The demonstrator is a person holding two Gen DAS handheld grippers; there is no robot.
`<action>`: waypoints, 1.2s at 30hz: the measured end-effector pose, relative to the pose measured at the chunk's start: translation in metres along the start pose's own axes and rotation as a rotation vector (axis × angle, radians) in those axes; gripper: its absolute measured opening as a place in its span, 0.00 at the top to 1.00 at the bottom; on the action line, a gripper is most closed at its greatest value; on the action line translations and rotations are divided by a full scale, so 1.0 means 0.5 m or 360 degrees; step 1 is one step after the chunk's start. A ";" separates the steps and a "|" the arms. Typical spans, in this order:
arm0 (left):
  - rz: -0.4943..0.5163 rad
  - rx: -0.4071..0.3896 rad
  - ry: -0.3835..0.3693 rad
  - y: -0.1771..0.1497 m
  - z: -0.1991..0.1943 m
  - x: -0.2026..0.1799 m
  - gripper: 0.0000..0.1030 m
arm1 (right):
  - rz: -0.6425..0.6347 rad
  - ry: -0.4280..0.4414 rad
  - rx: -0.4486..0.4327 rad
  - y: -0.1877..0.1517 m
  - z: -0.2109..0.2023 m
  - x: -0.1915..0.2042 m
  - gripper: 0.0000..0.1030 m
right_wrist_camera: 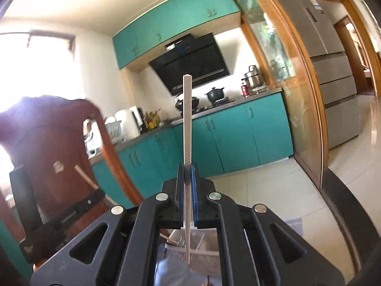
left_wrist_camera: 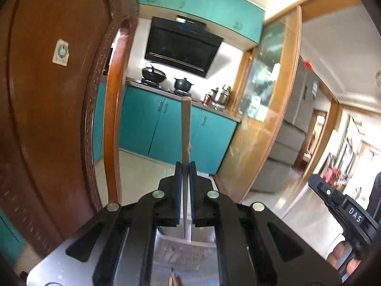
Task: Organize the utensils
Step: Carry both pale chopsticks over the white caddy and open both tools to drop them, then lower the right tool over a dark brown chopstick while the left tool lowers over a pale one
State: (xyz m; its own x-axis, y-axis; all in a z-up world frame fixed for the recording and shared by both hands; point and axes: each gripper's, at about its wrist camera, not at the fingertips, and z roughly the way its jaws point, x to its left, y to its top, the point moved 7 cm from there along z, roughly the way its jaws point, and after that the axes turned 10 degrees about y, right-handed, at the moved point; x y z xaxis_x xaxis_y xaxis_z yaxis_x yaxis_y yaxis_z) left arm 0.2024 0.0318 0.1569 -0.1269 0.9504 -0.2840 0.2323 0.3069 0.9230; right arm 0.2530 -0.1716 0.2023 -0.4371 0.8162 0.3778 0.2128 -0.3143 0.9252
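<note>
My left gripper [left_wrist_camera: 186,165] is shut on a beige chopstick [left_wrist_camera: 185,128] that stands upright, its lower tip over a white plastic utensil basket [left_wrist_camera: 181,253] below. My right gripper [right_wrist_camera: 187,166] is shut on a white chopstick [right_wrist_camera: 187,119], also upright, with its lower tip over the same white basket [right_wrist_camera: 202,256]. The right gripper also shows at the right edge of the left wrist view [left_wrist_camera: 343,205]. The left gripper shows at the left of the right wrist view [right_wrist_camera: 71,212], with its beige chopstick [right_wrist_camera: 85,176] sticking up.
A brown wooden chair back [left_wrist_camera: 47,107] stands close on the left. Behind are teal kitchen cabinets [left_wrist_camera: 166,128], a counter with pots [left_wrist_camera: 183,83], a range hood [left_wrist_camera: 183,47], a glass-and-wood partition [left_wrist_camera: 266,95] and a grey fridge [right_wrist_camera: 333,71]. The basket sits on a metal surface [left_wrist_camera: 59,257].
</note>
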 end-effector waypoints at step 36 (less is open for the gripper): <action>0.0313 0.0011 0.0143 -0.180 0.015 0.006 0.78 | -0.0433 0.0060 0.0260 -0.227 -0.007 0.029 0.68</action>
State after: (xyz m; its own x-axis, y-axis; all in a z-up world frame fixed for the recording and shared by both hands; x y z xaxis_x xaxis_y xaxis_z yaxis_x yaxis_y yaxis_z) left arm 0.1883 0.0076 0.0710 -0.1637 0.9838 -0.0738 0.2674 0.1163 0.9565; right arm 0.2193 -0.1258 0.1030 -0.5288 0.8400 0.1213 0.2196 -0.0026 0.9756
